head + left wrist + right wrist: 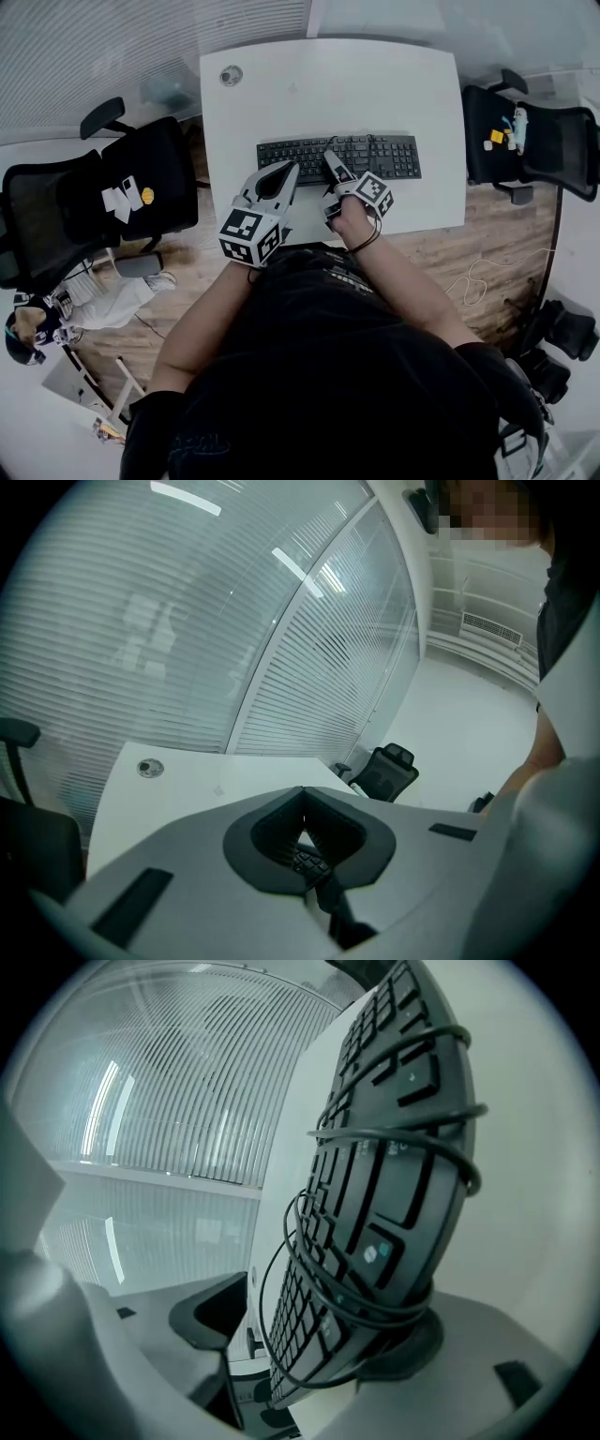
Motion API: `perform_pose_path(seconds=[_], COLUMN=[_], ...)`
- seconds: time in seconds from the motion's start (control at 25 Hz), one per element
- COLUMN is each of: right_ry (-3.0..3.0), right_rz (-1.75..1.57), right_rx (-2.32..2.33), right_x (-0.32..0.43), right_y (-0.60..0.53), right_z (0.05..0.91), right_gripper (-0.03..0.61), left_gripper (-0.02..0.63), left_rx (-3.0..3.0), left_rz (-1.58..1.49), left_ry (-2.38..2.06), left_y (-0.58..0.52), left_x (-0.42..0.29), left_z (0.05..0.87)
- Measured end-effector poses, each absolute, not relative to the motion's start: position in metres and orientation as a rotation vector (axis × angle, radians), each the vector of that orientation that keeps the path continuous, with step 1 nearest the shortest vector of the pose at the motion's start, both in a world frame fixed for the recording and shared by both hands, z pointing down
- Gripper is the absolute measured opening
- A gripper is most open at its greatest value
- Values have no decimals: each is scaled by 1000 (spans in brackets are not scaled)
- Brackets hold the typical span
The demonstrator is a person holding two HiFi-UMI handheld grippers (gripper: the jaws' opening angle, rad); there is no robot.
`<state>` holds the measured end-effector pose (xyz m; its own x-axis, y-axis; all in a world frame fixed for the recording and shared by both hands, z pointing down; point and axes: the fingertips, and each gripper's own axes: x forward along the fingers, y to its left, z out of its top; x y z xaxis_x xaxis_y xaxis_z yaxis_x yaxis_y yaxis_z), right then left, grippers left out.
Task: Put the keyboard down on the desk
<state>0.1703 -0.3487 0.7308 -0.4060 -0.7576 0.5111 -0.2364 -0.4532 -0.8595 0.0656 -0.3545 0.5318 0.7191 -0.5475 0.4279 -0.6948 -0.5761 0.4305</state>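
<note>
A black keyboard (pixel 339 156) lies flat on the white desk (pixel 328 84), near its front edge. In the right gripper view the keyboard (pixel 375 1194) has its cable wound round it. My right gripper (pixel 333 164) straddles the keyboard's front edge. It (pixel 314 1330) stands open: one pad rests against the keyboard's underside and the other is clear of the keys. Just left of the keyboard's left end hovers my left gripper (pixel 289 169), shut on nothing. In its own view the left gripper (pixel 302 794) has its tips meeting.
A round cable grommet (pixel 231 75) sits in the desk's far left corner. A black office chair (pixel 122 187) with white papers on it stands left of the desk. Another chair (pixel 534 141) with small items is at the right. A loose cable (pixel 478 277) lies on the wooden floor.
</note>
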Motion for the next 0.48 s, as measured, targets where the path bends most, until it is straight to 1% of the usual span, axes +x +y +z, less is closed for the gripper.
perform_pose_path(seconds=[0.2, 0.48], right_ry=[1383, 1405], right_rz=[-1951, -1998], right_rx=[-1478, -1497], right_x=[171, 172], right_y=[-345, -329], right_z=[731, 732], right_gripper=[373, 380], left_gripper=[15, 15], left_rx=[2337, 2345], left_rz=[308, 286], left_ry=[-968, -981], left_y=[-351, -339], left_x=[60, 62], left_z=[526, 519])
